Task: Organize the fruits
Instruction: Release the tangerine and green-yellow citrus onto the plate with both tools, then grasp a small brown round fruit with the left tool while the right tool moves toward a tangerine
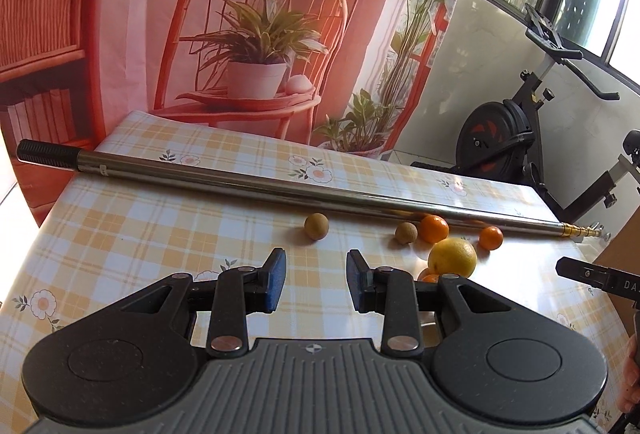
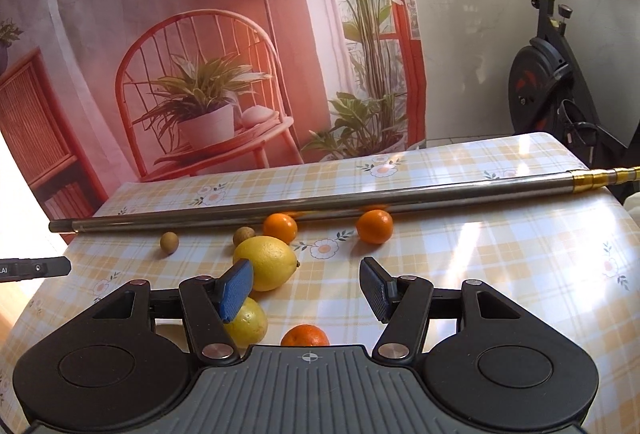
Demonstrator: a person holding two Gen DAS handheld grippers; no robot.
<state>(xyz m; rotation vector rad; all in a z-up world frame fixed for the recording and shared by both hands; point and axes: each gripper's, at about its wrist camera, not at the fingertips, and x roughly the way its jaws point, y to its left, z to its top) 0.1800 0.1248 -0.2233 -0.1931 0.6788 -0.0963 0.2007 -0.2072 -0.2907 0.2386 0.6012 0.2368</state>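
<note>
- 1 large yellow lemon (image 2: 266,262) lies on a yellow-checked tablecloth (image 2: 500,274), on the near side of a long metal pole (image 2: 320,204) that crosses the table from side to side.
- Only the right wrist view shows a 2nd lemon (image 2: 250,322), nearer the camera than the 1st and partly behind the gripper's left finger.
- 3 oranges show in that view: 1 (image 2: 281,227) touching or almost touching the pole, 1 (image 2: 375,226) further right just beside the pole, and 1 (image 2: 305,336) well away from the pole, half hidden by the gripper body.
- 2 small brown round fruits (image 2: 169,242) (image 2: 244,234) lie near the pole, left of the oranges.
- The left wrist view shows only 1 lemon (image 1: 453,257); the nearest orange (image 1: 430,277) is a sliver there.
- The right gripper (image 2: 308,288) hovers above the table, jaws moderately apart, holding nothing.
- The left gripper (image 1: 316,280) has a narrow gap between its jaws, with nothing in it.
- Only the left wrist view shows the pole's black grip (image 1: 46,152), at the pole's far left end.
- An exercise bike (image 2: 556,74) stands beyond the pole's gold tip.
</note>
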